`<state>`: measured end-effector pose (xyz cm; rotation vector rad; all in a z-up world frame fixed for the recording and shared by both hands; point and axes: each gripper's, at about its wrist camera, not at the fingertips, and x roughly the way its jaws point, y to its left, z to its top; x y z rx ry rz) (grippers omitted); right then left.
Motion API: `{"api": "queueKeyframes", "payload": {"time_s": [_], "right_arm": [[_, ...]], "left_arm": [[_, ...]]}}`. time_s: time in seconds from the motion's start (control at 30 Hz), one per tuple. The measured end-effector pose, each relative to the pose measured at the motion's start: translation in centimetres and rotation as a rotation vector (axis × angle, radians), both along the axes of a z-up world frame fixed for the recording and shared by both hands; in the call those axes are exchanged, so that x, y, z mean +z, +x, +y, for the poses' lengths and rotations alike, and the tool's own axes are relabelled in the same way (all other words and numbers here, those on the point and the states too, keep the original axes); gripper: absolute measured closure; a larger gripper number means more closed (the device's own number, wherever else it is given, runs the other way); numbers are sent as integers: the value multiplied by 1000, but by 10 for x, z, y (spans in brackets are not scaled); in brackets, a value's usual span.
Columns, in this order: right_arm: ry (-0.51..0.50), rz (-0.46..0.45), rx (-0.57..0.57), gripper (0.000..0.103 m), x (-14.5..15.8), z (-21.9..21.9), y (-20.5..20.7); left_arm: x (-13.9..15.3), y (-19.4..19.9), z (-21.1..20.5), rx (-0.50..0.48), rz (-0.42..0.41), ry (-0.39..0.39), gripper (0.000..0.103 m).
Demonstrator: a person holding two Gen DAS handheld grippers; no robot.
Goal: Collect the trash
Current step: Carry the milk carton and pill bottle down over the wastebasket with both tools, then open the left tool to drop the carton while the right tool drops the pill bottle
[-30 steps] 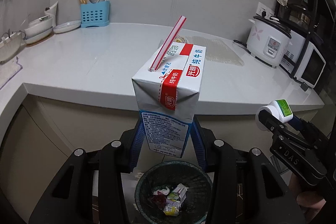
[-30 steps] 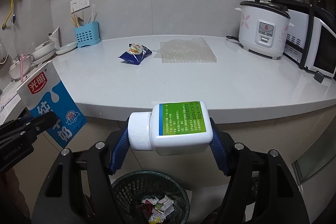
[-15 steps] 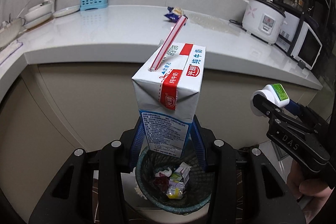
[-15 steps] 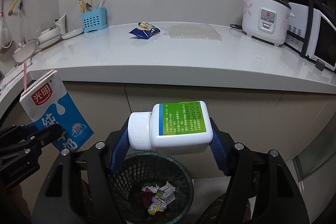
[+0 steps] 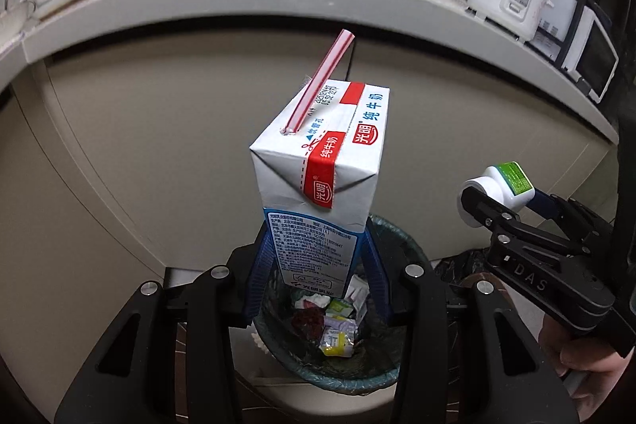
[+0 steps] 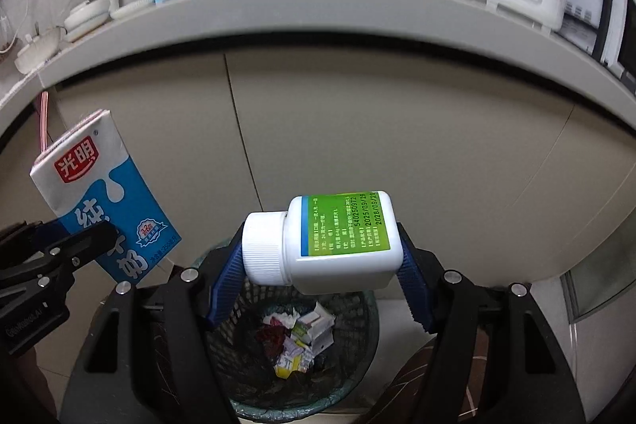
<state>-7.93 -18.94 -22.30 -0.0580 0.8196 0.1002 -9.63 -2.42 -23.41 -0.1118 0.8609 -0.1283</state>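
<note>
Drop-off step: left gripper (image 5: 318,279) jaws clamped on milk carton (image 5: 318,177), frame centre, right gripper (image 6: 318,285) jaws clamped on white pill bottle (image 6: 338,237), both above the trash bin (image 6: 357,376) at frame bottom; next, probably release over its opening.

Blue-white milk carton (image 5: 318,185) with straw and sideways green-labelled white bottle (image 6: 342,237) above a trash-filled bin (image 6: 357,376).
</note>
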Motion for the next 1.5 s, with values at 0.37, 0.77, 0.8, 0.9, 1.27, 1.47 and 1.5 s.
{"api": "queueKeyframes", "payload": {"time_s": [0.37, 0.77, 0.8, 0.9, 1.27, 1.47, 1.5], "right_arm": [[-23, 71, -8, 38, -37, -1, 8], [-39, 74, -28, 38, -37, -25, 2], [-38, 74, -29, 38, -37, -27, 2], [-31, 78, -32, 38, -38, -31, 1], [-17, 101, -12, 37, -50, -28, 12], [-12, 137, 32, 37, -66, -7, 19], [-13, 142, 39, 37, -68, -3, 20]], "left_arm": [[-68, 22, -11, 1, 118, 2, 61], [-104, 43, -37, -53, 206, 4, 61], [-106, 45, -39, -52, 208, 3, 60], [-107, 45, -43, -61, 208, 18, 59], [-101, 39, -34, -17, 165, 55, 24], [-97, 35, -6, 40, 115, 95, 6], [-97, 36, 0, 50, 125, 94, 6]]}}
